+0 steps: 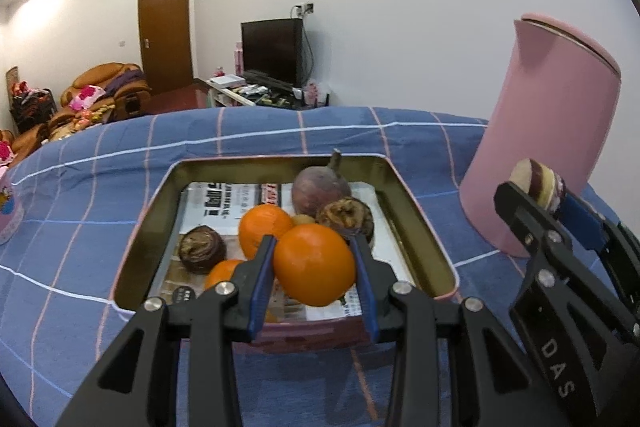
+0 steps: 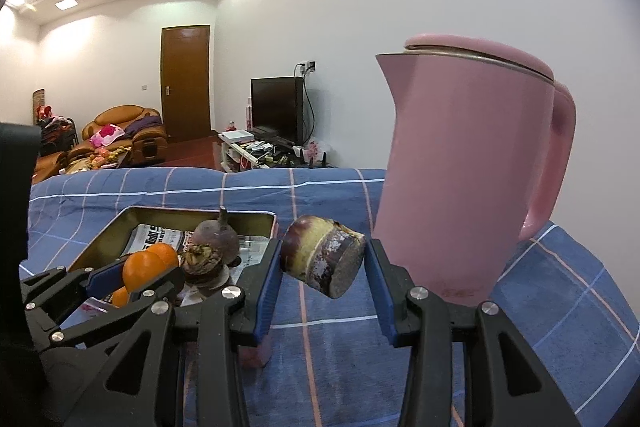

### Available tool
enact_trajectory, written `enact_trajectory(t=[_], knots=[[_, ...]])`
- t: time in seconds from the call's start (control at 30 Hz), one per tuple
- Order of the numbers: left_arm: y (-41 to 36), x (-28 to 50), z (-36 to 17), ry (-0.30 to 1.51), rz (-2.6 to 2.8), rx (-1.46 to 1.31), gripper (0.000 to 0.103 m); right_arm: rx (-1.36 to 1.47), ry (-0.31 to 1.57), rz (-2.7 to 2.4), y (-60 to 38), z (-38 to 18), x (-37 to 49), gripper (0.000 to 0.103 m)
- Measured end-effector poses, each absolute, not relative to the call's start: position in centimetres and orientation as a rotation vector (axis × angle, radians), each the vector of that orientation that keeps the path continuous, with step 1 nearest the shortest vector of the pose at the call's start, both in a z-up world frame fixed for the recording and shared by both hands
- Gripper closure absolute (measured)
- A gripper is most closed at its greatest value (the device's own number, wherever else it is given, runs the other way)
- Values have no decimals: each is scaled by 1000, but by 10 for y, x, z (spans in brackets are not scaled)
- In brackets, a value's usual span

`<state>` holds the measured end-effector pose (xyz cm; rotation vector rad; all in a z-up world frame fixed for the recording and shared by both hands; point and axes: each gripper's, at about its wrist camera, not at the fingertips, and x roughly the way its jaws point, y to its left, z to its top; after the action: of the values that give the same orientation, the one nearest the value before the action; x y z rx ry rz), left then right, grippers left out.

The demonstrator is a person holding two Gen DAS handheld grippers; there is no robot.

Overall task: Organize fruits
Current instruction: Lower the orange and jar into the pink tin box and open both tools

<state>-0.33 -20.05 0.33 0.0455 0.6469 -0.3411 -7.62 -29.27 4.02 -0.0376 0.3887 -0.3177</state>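
Note:
My left gripper [image 1: 314, 247] is shut on an orange [image 1: 314, 263] and holds it just above the near part of a gold metal tin [image 1: 418, 227] lined with newspaper. In the tin lie two more oranges [image 1: 264, 231], two dark wrinkled fruits [image 1: 202, 249] and a big purple fruit with a stem [image 1: 320, 187]. My right gripper [image 2: 324, 251] is shut on a purple-brown fruit [image 2: 324, 259] with a flat end. It hangs over the cloth, to the right of the tin [image 2: 160, 215]. The right gripper [image 1: 536, 195] also shows at the right of the left wrist view.
A tall pink kettle [image 2: 460, 167] stands close behind and to the right of the right gripper. A blue checked cloth [image 1: 100, 187] covers the table. A pink object [image 1: 10, 219] sits at the far left edge. Behind are a sofa, a door and a television.

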Motion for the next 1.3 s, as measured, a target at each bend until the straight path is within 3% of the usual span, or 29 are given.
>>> enact_trajectory(t=[0.37, 0.87, 1.3], knots=[[-188, 10, 11, 573, -277, 84, 64, -84, 371, -367, -279, 42, -57, 59], [-140, 55, 7, 627, -178, -33, 64, -26, 350, -274, -246, 55, -15, 59], [-153, 53, 5, 610, -156, 39, 64, -45, 394, -235, -250, 53, -8, 59]])
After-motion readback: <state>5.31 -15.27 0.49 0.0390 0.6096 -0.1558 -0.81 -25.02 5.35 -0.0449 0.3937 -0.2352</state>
